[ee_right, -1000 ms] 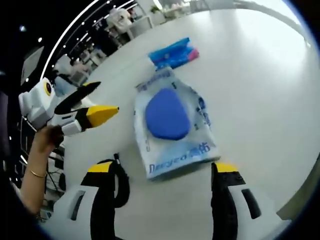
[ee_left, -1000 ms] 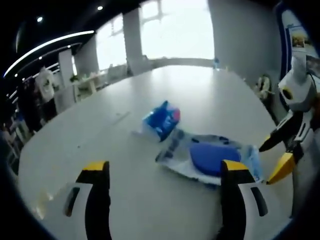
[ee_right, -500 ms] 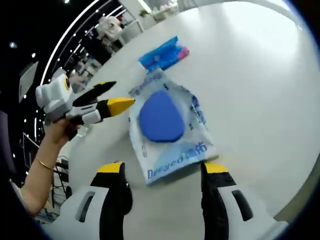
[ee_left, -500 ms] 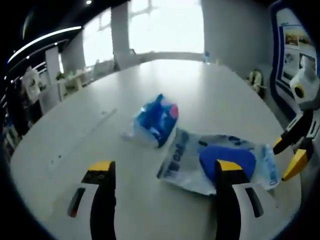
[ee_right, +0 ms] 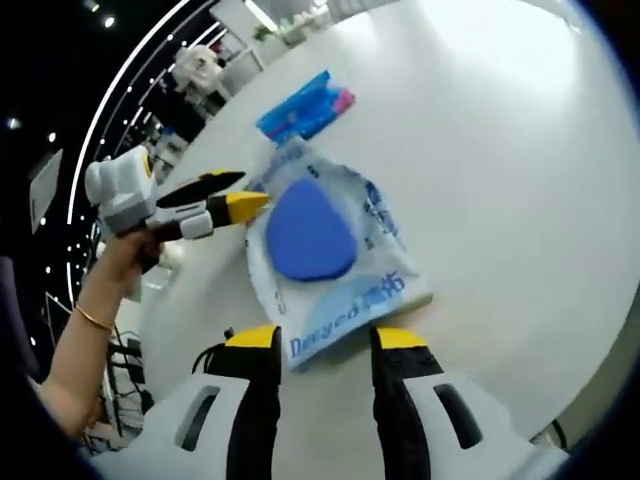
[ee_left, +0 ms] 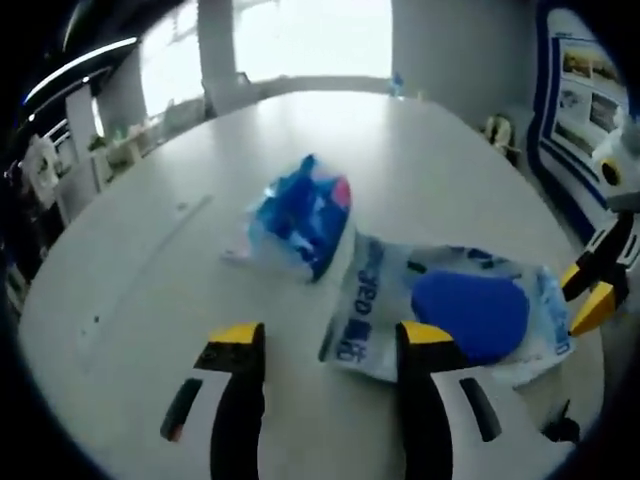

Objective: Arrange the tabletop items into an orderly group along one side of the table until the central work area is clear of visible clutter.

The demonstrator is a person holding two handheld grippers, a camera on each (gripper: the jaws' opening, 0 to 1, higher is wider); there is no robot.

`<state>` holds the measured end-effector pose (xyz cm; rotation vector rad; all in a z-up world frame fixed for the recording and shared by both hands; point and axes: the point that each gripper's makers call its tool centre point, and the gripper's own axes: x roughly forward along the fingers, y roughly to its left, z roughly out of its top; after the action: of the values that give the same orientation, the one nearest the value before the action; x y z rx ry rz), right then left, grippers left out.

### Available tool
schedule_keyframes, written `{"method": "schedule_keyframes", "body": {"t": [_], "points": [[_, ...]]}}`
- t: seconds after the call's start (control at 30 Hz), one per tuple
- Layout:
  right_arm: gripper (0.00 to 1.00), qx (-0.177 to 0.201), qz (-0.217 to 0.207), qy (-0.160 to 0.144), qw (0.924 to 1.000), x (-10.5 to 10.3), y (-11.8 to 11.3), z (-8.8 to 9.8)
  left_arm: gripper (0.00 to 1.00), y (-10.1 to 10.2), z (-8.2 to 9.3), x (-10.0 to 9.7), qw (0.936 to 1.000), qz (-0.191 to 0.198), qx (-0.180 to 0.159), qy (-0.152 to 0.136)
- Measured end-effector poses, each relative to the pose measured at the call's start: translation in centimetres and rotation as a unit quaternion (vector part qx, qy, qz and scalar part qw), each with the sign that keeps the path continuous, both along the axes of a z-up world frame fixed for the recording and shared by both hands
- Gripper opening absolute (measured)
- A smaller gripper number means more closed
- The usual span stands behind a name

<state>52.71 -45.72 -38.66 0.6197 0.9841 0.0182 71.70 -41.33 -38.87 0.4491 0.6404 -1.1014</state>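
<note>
A white and blue wipes pack (ee_left: 455,310) with a blue oval lid lies flat on the pale table (ee_left: 140,270). A small crumpled blue packet (ee_left: 300,215) with a pink end lies just beyond it. My left gripper (ee_left: 330,340) is open, and the pack's printed end sits between its jaws. My right gripper (ee_right: 325,340) is open too, with the near edge of the wipes pack (ee_right: 320,240) between its tips. The blue packet (ee_right: 300,108) lies past the pack. The left gripper (ee_right: 225,195) comes in from the left, its tips at the pack's edge. The right gripper (ee_left: 595,285) shows at the right.
A hand with a bracelet (ee_right: 115,265) holds the left gripper. The table (ee_right: 520,170) is wide and bare beyond the two items, and its rounded edge curves away at the right. Bright windows (ee_left: 310,40) and office furniture stand in the background.
Both grippers have come nearer to the wipes pack and their jaws have narrowed. The pack and the blue packet have not moved on the table.
</note>
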Motion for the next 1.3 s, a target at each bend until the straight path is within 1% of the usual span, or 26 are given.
{"method": "schedule_keyframes", "body": {"t": [0.03,0.07,0.13,0.17,0.2,0.27,0.3,0.33,0.4,0.53,0.6,0.63,0.7,0.73,0.8,0.9,0.97,1.0,1.1,1.2,1.27,1.3], "points": [[0.34,0.001,0.001,0.000,1.0000,0.0,0.1,0.0,0.43,0.0,-0.1,0.0,1.0000,0.002,0.000,0.003],[0.33,0.003,0.002,0.002,1.0000,0.0,0.2,-0.1,0.42,-0.1,-0.2,-0.2,0.9998,0.007,-0.005,0.017],[0.32,0.002,-0.004,0.008,1.0000,-0.1,0.2,-0.4,0.38,-0.4,-0.1,-0.4,0.9995,0.001,-0.014,0.028],[0.29,0.000,-0.005,0.011,0.9999,-0.1,0.1,-0.5,0.37,-0.5,-0.2,-0.4,0.9994,0.002,-0.012,0.031],[0.27,-0.007,0.007,0.017,0.9998,-0.4,0.2,-0.7,0.35,-0.5,-0.3,-0.5,0.9993,-0.001,-0.013,0.036],[0.20,-0.012,0.006,0.018,0.9998,-0.4,0.2,-0.9,0.28,-0.8,-0.5,-1.1,0.9980,-0.004,-0.018,0.060],[0.19,-0.013,0.006,0.018,0.9997,-0.4,0.2,-0.9,0.26,-0.9,-0.4,-1.3,0.9978,-0.006,-0.020,0.063],[0.18,-0.010,0.000,0.014,0.9999,-0.3,0.2,-0.8,0.27,-0.8,-0.5,-1.0,0.9981,0.001,-0.017,0.059],[0.17,-0.014,0.001,0.011,0.9998,-0.2,0.1,-0.7,0.26,-0.9,-0.5,-1.1,0.9982,-0.001,-0.013,0.058],[0.15,-0.010,-0.001,0.017,0.9998,-0.3,0.1,-1.1,0.22,-0.8,-0.5,-1.2,0.9987,-0.006,-0.005,0.051],[0.14,-0.010,-0.003,0.020,0.9997,-0.4,0.0,-1.3,0.17,-0.5,-0.5,-1.3,0.9982,0.004,-0.001,0.061],[0.13,-0.009,-0.004,0.021,0.9997,-0.5,-0.1,-1.3,0.15,-0.5,-0.4,-1.4,0.9982,0.002,0.000,0.060],[0.11,-0.004,-0.009,0.022,0.9997,-0.5,-0.1,-1.3,0.06,-0.3,-0.2,-1.5,0.9989,-0.010,0.007,0.045],[0.10,0.001,-0.013,0.022,0.9997,-0.5,-0.1,-1.3,0.04,-0.2,-0.3,-1.6,0.9990,-0.008,0.012,0.042],[0.08,0.002,-0.007,0.022,0.9997,-0.6,0.0,-1.3,0.03,-0.1,-0.4,-1.9,0.9989,-0.012,0.022,0.038],[0.06,0.012,-0.015,0.026,0.9995,-0.8,0.0,-1.2,0.02,0.1,-0.4,-1.8,0.9989,-0.019,0.032,0.030],[0.05,0.010,-0.015,0.024,0.9995,-0.8,0.0,-0.9,0.01,0.3,-0.3,-2.0,0.9987,-0.013,0.037,0.032],[0.04,-0.007,0.003,0.019,0.9998,-0.9,-0.1,-0.8,0.01,0.5,-0.3,-2.0,0.9986,-0.012,0.041,0.031],[0.02,-0.007,0.001,0.007,1.0000,-0.8,-0.1,-0.1,0.00,1.1,-0.2,-2.1,0.9984,-0.016,0.050,0.020],[0.01,-0.012,-0.005,-0.005,0.9999,-0.6,-0.5,0.6,0.00,1.9,0.1,-2.3,0.9983,-0.008,0.050,0.028],[0.01,-0.011,-0.006,-0.019,0.9997,-0.2,-0.7,1.3,0.00,2.5,0.4,-2.3,0.9985,0.001,0.046,0.030],[0.01,-0.019,-0.003,-0.025,0.9995,0.0,-0.8,1.5,0.00,2.7,0.5,-2.4,0.9984,0.002,0.048,0.031]]}}
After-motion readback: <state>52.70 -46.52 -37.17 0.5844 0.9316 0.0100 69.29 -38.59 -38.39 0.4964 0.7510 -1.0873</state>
